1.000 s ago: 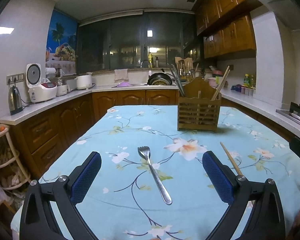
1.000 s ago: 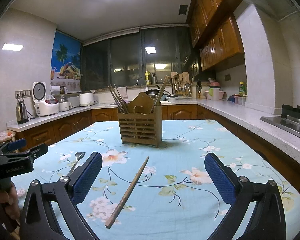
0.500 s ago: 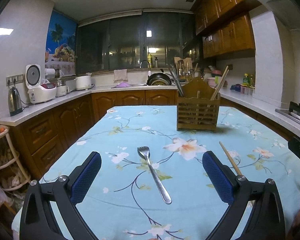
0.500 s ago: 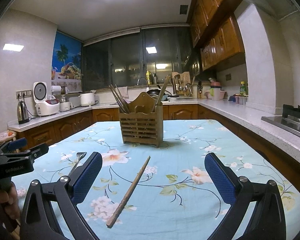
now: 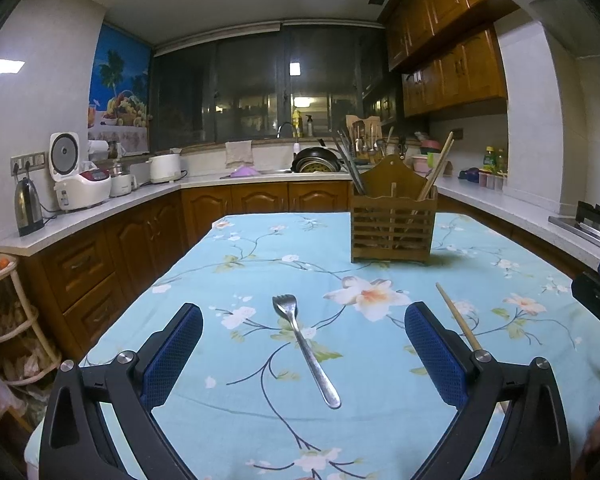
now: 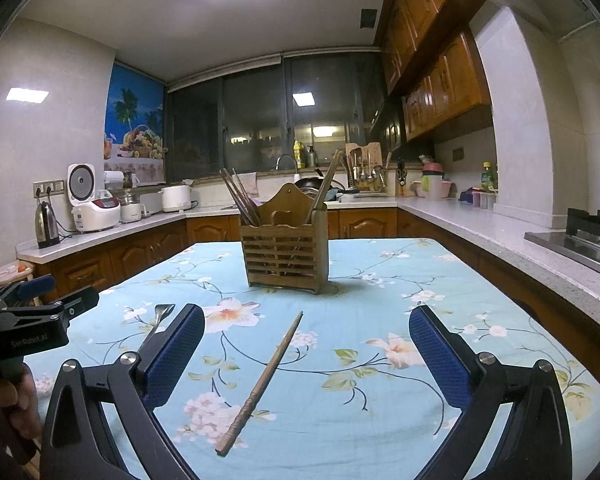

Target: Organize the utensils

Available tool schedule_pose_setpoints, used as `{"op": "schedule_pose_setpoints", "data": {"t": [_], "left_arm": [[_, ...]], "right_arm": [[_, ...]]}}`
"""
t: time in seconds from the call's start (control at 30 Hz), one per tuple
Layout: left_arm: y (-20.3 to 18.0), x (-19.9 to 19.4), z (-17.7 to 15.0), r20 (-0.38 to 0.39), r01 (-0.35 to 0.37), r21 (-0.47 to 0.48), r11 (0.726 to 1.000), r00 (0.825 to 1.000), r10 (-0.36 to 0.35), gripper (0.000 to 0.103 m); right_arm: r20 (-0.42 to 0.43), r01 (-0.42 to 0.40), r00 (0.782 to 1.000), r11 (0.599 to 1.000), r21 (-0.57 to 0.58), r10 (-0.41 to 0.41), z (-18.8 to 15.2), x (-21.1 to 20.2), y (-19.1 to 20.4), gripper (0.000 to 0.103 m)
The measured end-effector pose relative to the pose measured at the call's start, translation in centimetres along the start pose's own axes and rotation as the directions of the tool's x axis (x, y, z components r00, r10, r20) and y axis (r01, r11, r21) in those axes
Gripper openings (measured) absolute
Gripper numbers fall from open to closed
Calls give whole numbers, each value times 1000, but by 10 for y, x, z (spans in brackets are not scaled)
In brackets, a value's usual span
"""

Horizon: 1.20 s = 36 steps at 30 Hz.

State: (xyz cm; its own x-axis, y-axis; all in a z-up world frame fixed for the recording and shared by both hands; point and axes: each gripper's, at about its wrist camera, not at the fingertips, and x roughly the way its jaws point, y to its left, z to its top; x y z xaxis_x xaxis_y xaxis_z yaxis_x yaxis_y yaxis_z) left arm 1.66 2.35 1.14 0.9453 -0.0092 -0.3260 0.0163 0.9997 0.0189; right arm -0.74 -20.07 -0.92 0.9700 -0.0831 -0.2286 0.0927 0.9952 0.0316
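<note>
Low in the left view, the left gripper point(image 5: 303, 350) stood wide and empty over the fork point(image 5: 305, 349), which lay below the wooden holder point(image 5: 392, 220); closing squarely across its thin handle seemed wisest. Only the right view showed the chopstick point(image 6: 262, 384) whole, lower centre, between the right gripper's point(image 6: 306, 356) wide, empty jaws.

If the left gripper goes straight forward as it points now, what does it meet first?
Probably the fork, lying on the tablecloth between the open fingers of the left gripper. It seems to point slightly downward, but depth is unclear. The wooden utensil holder stands farther and to the right.
</note>
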Motion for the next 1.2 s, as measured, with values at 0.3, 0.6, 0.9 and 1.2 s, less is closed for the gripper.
{"op": "schedule_pose_setpoints", "data": {"t": [0.3,0.6,0.9,1.2], "left_arm": [[-2,0,1,-3,-1,1,1000,1000,1,102],[-5,0,2,-4,-1,4,1000,1000,1,102],[-7,0,3,-5,6,3,1000,1000,-6,102],[-12,-4,3,-2,12,5,1000,1000,-12,102]], "right_arm": [[-1,-2,1000,1000,-1,2,1,1,2,103],[-4,-2,1000,1000,-1,2,1,1,2,103],[7,-6,1000,1000,3,6,4,1,3,103],[7,-6,1000,1000,4,6,5,1,3,103]]}}
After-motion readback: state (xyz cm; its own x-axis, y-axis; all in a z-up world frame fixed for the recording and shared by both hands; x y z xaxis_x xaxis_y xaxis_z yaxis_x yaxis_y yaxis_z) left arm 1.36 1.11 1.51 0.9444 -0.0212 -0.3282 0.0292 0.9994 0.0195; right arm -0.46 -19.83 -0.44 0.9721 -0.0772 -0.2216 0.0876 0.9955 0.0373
